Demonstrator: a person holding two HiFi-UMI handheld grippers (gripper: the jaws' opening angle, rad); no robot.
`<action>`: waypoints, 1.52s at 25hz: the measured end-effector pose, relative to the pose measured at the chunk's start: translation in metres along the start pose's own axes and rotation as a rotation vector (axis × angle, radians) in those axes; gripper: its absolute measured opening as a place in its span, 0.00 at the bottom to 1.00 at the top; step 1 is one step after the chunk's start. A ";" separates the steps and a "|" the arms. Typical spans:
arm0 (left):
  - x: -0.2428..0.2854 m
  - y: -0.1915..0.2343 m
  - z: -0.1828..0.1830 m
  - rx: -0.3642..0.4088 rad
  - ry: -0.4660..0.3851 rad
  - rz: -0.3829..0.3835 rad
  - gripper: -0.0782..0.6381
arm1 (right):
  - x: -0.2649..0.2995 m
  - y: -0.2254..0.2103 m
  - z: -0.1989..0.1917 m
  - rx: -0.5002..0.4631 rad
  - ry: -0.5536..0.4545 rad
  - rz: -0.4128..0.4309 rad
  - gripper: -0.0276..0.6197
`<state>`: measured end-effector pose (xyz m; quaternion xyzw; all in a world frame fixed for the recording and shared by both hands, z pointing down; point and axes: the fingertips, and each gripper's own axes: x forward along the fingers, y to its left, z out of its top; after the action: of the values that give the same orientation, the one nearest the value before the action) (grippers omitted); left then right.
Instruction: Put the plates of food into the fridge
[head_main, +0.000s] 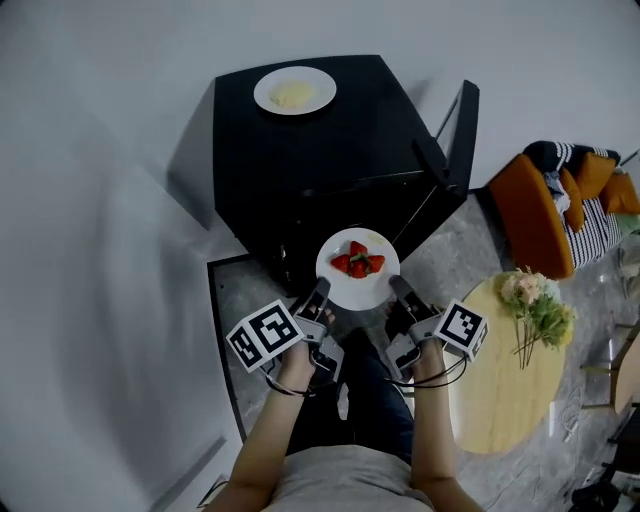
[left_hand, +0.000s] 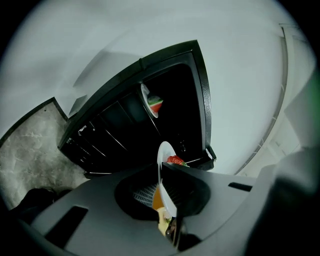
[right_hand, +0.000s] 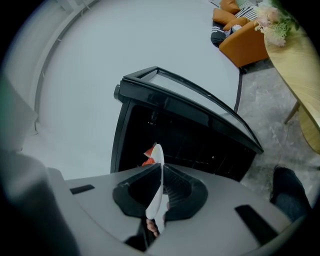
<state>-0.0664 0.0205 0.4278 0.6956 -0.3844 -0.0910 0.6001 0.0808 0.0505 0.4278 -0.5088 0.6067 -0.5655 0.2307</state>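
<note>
Now left tongs (head_main: 320, 291), right tongs (head_main: 399, 288) clamp strawberry plate (head_main: 356, 294)

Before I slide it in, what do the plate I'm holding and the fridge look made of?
The plate looks like glazed ceramic, possibly melamine: plain white, smooth, with a thin even rim. The fridge looks like black painted metal or plastic: its flat top has a dull sheen, no grain.

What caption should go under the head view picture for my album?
Left gripper and right gripper hold a plate of strawberries before the open black fridge, another plate on top.
</note>
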 end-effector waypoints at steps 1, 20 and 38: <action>0.000 -0.001 0.004 -0.004 -0.015 -0.004 0.15 | 0.004 0.003 0.002 -0.001 -0.001 0.003 0.08; 0.073 0.000 0.052 -0.006 -0.187 0.022 0.15 | 0.089 0.003 0.068 -0.053 -0.216 0.059 0.09; 0.112 0.008 0.072 -0.043 -0.276 0.026 0.15 | 0.127 -0.001 0.100 -0.202 -0.328 0.003 0.09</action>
<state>-0.0351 -0.1068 0.4538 0.6582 -0.4703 -0.1861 0.5576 0.1186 -0.1062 0.4408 -0.6138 0.6155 -0.4107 0.2753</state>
